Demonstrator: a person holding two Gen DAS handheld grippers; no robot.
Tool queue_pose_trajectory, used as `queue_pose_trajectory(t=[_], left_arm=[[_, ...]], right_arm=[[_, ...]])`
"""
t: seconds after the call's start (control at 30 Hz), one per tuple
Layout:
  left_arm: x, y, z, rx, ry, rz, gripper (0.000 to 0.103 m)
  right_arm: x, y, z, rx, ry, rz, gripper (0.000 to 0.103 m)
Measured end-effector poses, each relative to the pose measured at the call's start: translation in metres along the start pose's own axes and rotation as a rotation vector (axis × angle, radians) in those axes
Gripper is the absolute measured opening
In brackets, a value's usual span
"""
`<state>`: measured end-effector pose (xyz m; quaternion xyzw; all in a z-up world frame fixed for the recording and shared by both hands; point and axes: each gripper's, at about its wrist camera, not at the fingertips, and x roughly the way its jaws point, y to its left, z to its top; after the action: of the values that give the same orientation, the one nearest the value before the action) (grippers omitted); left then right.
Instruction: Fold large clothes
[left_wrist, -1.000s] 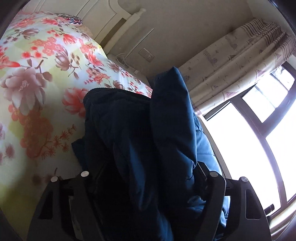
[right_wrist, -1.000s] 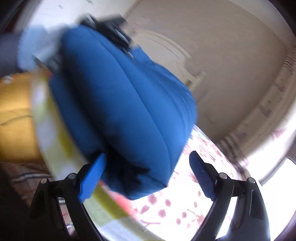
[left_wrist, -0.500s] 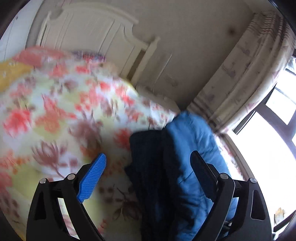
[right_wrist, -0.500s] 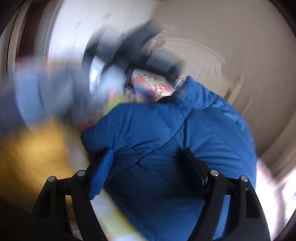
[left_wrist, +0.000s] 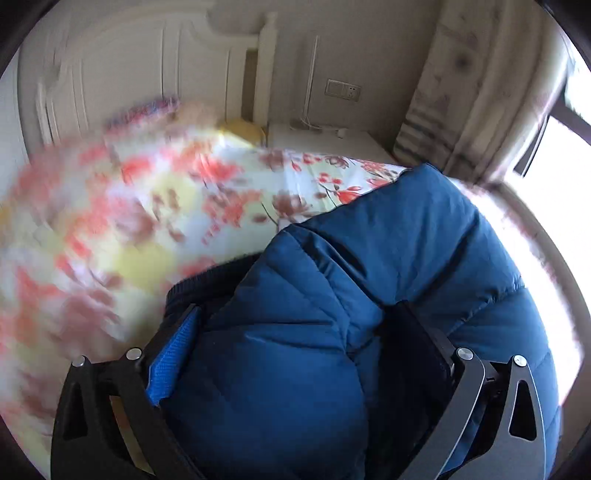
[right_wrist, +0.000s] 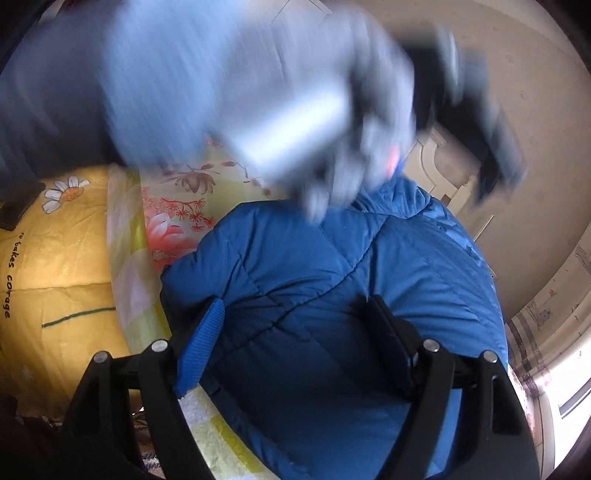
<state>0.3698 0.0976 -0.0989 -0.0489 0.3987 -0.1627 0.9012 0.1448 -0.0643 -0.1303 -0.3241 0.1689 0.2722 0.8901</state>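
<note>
Straddling the blue padded jacket (right_wrist: 369, 251) with the right gripper (right_wrist: 295, 302): jaws about three-quarters apart after closing in a little, both pads bedded against the puffy fabric. Judged a hold on the folded bulk rather than a mere hover.

Spread to its widest with the left gripper (left_wrist: 295, 314), jaws just opened further, jacket bulging up between them. No clear squeeze from either pad, so taken as not clamping, only set astride. Blurred background there, suggesting a hand in motion.

Lying on the floral bedspread (left_wrist: 184, 192), in the lower centre and right of both wrist views, with the yellow quilt (right_wrist: 55, 258) at the left edge of the right wrist view. Already doubled into a thick bundle, dark lining showing at its left rim in the left wrist view.

Running lengthwise from the bottom of each frame up toward the upper right, toward the headboard (left_wrist: 129, 74); so straight ahead of both pairs of fingers, not across them. Near end under the right gripper; far end at the upper centre of the right wrist view, partly hidden behind the blurred gloved hand (right_wrist: 240, 92) that carries the other tool.

Probably calling for a fold or a tuck along that axis next, near end brought toward far end. Nearer to the far end: left hand. Better planted on the near end: right.
</note>
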Motion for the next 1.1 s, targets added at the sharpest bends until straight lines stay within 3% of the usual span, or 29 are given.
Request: queue_pose_trajectory(t=[0.03,0.13,0.27,0.3,0.33,0.43,0.5,0.57,0.67,0.73,0.8,0.83,0.9,0.97,1.1], left_arm=[[0.001,0.012,0.000,-0.055,0.009,-0.027,0.099],[-0.003,0.008,-0.004,-0.024,-0.005,0.030,0.099],[-0.003,0.008,-0.006,-0.016,-0.021,0.059,0.099],[-0.004,0.009,-0.007,-0.019,-0.025,0.058,0.099],[-0.008,0.006,-0.008,-0.018,-0.031,0.063,0.099],[-0.014,0.000,-0.006,-0.011,-0.046,0.084,0.099],[-0.016,0.000,-0.006,-0.010,-0.050,0.091,0.099],[-0.016,-0.001,-0.006,-0.011,-0.051,0.094,0.099],[-0.016,-0.001,-0.006,-0.009,-0.051,0.101,0.099],[-0.015,-0.001,-0.006,-0.009,-0.049,0.101,0.099],[-0.015,0.000,-0.005,-0.015,-0.049,0.109,0.099],[-0.014,0.003,-0.005,-0.026,-0.047,0.111,0.099],[-0.010,0.005,-0.005,-0.032,-0.031,0.110,0.099],[-0.009,0.007,-0.005,-0.036,-0.024,0.098,0.099],[-0.009,0.007,-0.006,-0.036,-0.026,0.097,0.099]], right_arm=[[0.000,0.001,0.000,-0.007,-0.005,0.003,0.079],[0.000,0.006,0.001,-0.026,-0.006,0.000,0.079],[-0.020,-0.015,0.011,0.032,-0.003,0.181,0.076],[-0.034,-0.030,0.014,0.066,-0.043,0.224,0.076],[-0.045,-0.046,0.017,0.096,-0.079,0.214,0.076],[-0.058,-0.120,0.021,0.230,-0.140,0.117,0.076],[-0.045,-0.175,0.021,0.351,-0.135,0.097,0.072],[-0.010,-0.236,0.022,0.466,-0.068,0.049,0.053],[0.056,-0.297,0.029,0.596,0.056,0.114,0.052],[0.097,-0.317,0.034,0.645,0.132,0.178,0.053],[0.139,-0.320,0.036,0.630,0.203,0.177,0.062],[0.164,-0.315,0.033,0.600,0.260,0.175,0.071],[0.224,-0.295,0.008,0.556,0.440,0.219,0.076],[0.236,-0.283,-0.004,0.595,0.423,0.257,0.078],[0.238,-0.276,0.006,0.514,0.465,0.237,0.077]])
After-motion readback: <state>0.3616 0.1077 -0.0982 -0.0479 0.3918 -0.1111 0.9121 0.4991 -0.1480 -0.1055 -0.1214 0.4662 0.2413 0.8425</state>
